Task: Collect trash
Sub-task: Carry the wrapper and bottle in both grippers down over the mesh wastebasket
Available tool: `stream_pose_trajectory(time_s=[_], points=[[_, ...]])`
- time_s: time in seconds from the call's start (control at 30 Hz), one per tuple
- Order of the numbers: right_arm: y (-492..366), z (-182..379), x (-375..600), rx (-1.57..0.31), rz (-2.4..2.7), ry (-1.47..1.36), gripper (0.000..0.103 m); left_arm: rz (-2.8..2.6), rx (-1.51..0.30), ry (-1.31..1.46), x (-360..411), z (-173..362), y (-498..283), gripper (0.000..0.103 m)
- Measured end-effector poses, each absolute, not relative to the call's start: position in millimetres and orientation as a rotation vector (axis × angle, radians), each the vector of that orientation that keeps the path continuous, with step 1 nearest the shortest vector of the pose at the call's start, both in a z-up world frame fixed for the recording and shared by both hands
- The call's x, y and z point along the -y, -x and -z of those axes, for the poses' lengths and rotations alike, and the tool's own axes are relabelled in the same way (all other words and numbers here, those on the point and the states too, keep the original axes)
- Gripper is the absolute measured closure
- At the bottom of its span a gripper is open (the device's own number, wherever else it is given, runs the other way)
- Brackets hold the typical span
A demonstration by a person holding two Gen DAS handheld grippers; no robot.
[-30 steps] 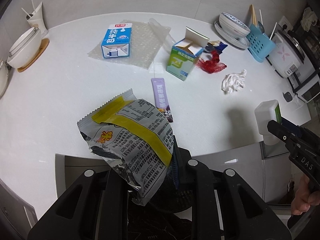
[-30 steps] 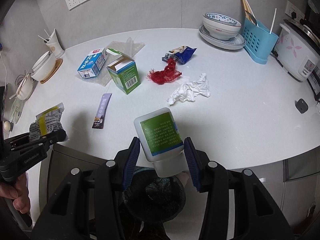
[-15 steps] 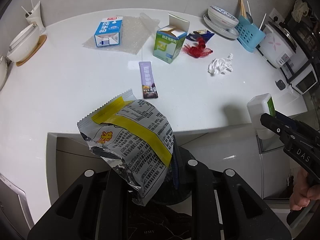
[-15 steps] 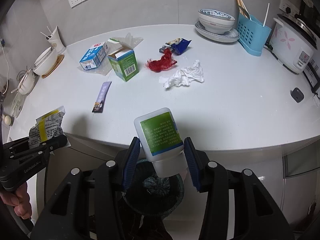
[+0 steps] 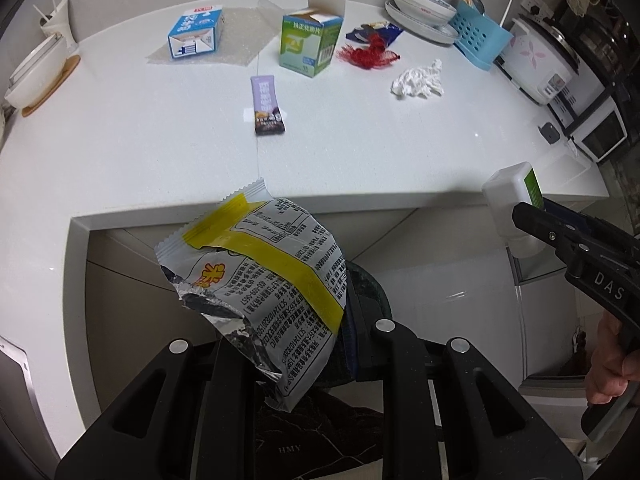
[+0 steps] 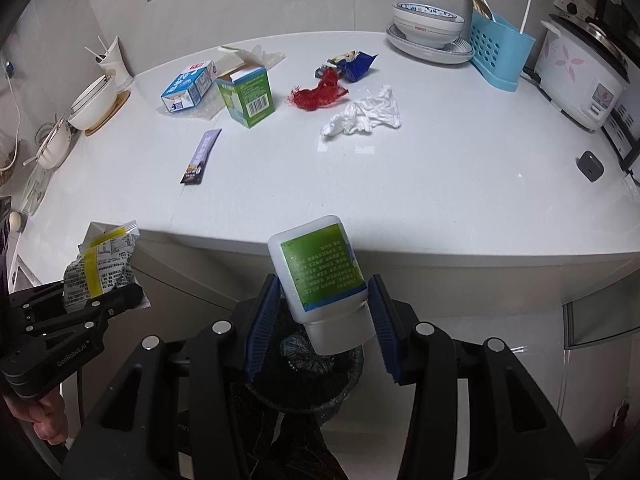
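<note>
My left gripper (image 5: 316,320) is shut on a crumpled silver and yellow snack wrapper (image 5: 264,280), held off the counter's front edge above a dark-lined trash bin (image 5: 368,296). My right gripper (image 6: 320,320) is shut on a white plastic bottle with a green label (image 6: 318,268), right over the same trash bin (image 6: 308,364). The wrapper (image 6: 100,264) and left gripper (image 6: 100,300) show at the left of the right wrist view. On the white counter (image 5: 120,152) lie a purple sachet (image 5: 267,105), a green carton (image 5: 310,46), a blue milk carton (image 5: 196,32), red netting (image 5: 370,54) and a crumpled tissue (image 5: 418,80).
A blue wrapper (image 6: 354,63) lies behind the netting. Bowls (image 6: 428,26), a blue utensil holder (image 6: 500,54) and a rice cooker (image 6: 580,76) stand at the back right. White bowls (image 6: 94,100) and a cup sit at the left. A person's hand (image 5: 608,364) holds the right gripper.
Both grippers have drawn back from the counter and sunk toward the bin, each keeping its item. The counter edge now lies farther ahead in both views.
</note>
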State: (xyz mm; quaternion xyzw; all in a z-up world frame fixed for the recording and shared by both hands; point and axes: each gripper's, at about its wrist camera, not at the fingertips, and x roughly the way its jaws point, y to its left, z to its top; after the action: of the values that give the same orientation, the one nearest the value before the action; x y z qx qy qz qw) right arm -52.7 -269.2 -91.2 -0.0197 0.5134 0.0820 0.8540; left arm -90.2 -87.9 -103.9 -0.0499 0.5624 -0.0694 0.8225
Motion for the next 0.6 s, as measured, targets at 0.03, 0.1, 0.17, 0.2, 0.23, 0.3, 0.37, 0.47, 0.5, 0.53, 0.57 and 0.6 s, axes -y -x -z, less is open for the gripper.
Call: stream_pose_trajectory(time_s=[0.03, 0.1, 0.17, 0.2, 0.23, 0.3, 0.37, 0.47, 0.5, 0.53, 0.57, 0.6], points=[[54.8, 93.1, 270.2, -1.081, -0.171, 0.042, 0.059, 0.147, -1.197, 0.105, 88.7, 105.9, 91.6, 0.085], [58.0, 97.7, 272.3, -1.088, -0.169, 0.038, 0.059, 0.148, -1.207, 0.11, 91.0, 111.7, 95.4, 0.085], [60.9, 101.8, 273.9, -1.095, -0.167, 0.033, 0.059, 0.15, -1.207, 0.107, 93.8, 115.5, 98.8, 0.085], [62.7, 104.2, 274.8, -1.098, -0.165, 0.034, 0.059, 0.151, -1.209, 0.103, 95.6, 118.0, 99.8, 0.085], [64.6, 106.5, 275.7, -1.098, -0.164, 0.032, 0.06, 0.154, -1.211, 0.102, 97.1, 120.6, 100.6, 0.085], [67.5, 111.1, 278.0, -1.103, -0.163, 0.027, 0.059, 0.162, -1.211, 0.105, 99.0, 124.7, 101.8, 0.085], [70.1, 116.2, 280.0, -1.107, -0.162, 0.023, 0.06, 0.17, -1.212, 0.106, 102.1, 128.5, 102.8, 0.085], [73.2, 123.4, 282.4, -1.113, -0.161, 0.022, 0.06, 0.188, -1.21, 0.12, 105.8, 133.0, 103.9, 0.085], [74.3, 126.6, 283.1, -1.115, -0.161, 0.021, 0.06, 0.196, -1.207, 0.13, 106.7, 134.4, 104.3, 0.085], [74.6, 129.0, 283.9, -1.116, -0.161, 0.02, 0.06, 0.201, -1.203, 0.128, 108.6, 135.9, 104.7, 0.085], [75.2, 132.0, 284.3, -1.118, -0.161, 0.017, 0.06, 0.202, -1.203, 0.124, 110.0, 137.3, 104.9, 0.085], [75.6, 134.8, 284.5, -1.12, -0.162, 0.014, 0.06, 0.203, -1.204, 0.124, 111.7, 139.2, 105.1, 0.085]])
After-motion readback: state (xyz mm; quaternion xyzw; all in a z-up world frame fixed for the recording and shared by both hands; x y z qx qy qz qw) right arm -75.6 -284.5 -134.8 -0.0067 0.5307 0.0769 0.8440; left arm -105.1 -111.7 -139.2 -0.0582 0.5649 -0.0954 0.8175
